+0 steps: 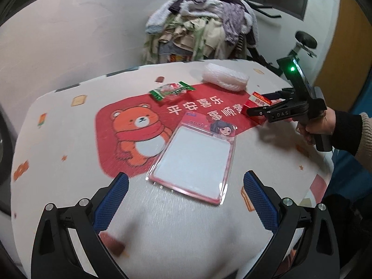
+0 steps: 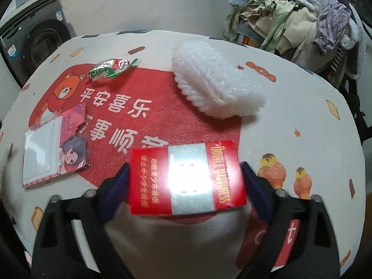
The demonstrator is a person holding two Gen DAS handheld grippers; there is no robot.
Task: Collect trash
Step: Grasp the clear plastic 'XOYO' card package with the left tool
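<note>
A red cigarette box (image 2: pixel 186 179) sits between my right gripper's (image 2: pixel 183 186) blue pads, which touch its two sides; the jaws are shut on it. It also shows in the left wrist view (image 1: pixel 254 105), in the right gripper (image 1: pixel 258 110). A pink blister pack (image 1: pixel 193 158) lies flat on the table just ahead of my left gripper (image 1: pixel 186 197), which is open and empty. The pack also shows in the right wrist view (image 2: pixel 53 146). A green snack wrapper (image 1: pixel 171 90) and a white foam net (image 1: pixel 224 78) lie farther back.
The round table (image 1: pixel 58 127) has a white cloth with a red bear print. A heap of clothes (image 1: pixel 200 28) stands behind it. A washing machine (image 2: pixel 34 37) stands at the far left of the right wrist view.
</note>
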